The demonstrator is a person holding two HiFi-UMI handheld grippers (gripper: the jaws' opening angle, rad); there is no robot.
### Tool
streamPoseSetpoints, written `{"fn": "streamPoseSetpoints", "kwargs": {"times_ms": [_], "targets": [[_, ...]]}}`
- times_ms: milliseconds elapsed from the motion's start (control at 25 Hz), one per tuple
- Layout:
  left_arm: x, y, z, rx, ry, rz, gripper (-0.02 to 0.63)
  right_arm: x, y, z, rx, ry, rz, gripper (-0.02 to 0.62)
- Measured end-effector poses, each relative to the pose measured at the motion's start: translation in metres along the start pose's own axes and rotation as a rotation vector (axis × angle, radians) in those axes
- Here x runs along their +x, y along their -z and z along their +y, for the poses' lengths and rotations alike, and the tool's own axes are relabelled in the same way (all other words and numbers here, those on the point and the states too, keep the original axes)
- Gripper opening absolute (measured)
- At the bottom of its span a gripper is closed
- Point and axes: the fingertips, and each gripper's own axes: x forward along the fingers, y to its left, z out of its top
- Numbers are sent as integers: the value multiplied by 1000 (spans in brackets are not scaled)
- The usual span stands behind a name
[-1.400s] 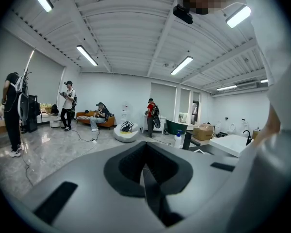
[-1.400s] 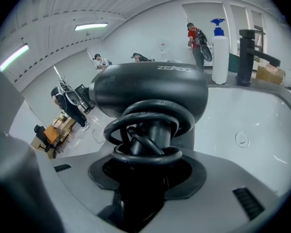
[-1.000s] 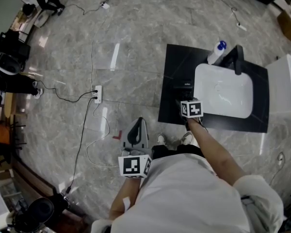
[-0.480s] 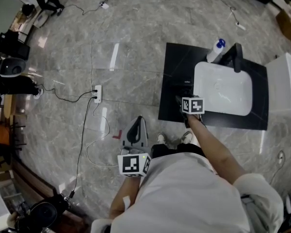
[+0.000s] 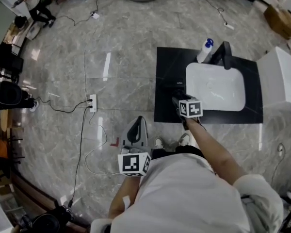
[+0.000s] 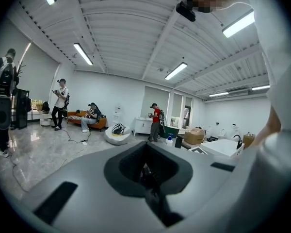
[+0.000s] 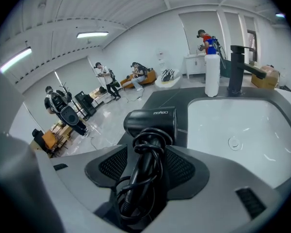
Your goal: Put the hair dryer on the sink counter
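**Head camera has swung; sink surface now sits higher and further left in view**

Since half a second ago the head view has shifted, so the black sink surface [image 5: 166, 76] lies a little higher and further left in the picture. The right claw [image 5: 180, 99] has kept its place at the front left corner of the white basin [image 5: 216, 89]. The left claw [image 5: 138, 125] has barely moved.

Seen from above, a person in a white top stands on a grey marble floor [image 5: 126, 42], facing the surface with the right arm reaching forward. In the right gripper view, the right claw [image 7: 145, 176] pinches the handle of a black hair dryer [image 7: 150, 123], whose cord is wound in loops around that handle. The dryer's barrel lies crosswise beyond the claw, over the black strip of surface just left of the basin [image 7: 242, 130]. Whether the dryer touches the surface cannot be told. Behind the basin stands a black faucet [image 7: 237, 69]. Just left of it is a white pump bottle [image 7: 212, 72] with a blue top.

From above, the left claw is held low by the person's left side, over the floor and well apart from the surface. In the left gripper view the left claw [image 6: 148, 178] has its jaws pressed together with nothing between them.

A white power strip [image 5: 92, 102] with cables lies on the floor further left
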Motion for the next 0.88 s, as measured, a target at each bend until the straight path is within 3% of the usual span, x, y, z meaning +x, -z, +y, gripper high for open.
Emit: {"fn": "streamPoseSetpoints", "kwargs": {"times_ms": [240,560,880], "targets": [[-1,5,6,-20,16,-1,2,-19,-5,4,-24,4,-49,256],[3,11,1,-36,81,-18,2,-54,-19,14,-28,-4,-137,97],[3,18,4,-30,119,-3,2,-82,-13,19,32,-24,-208,58]]}}
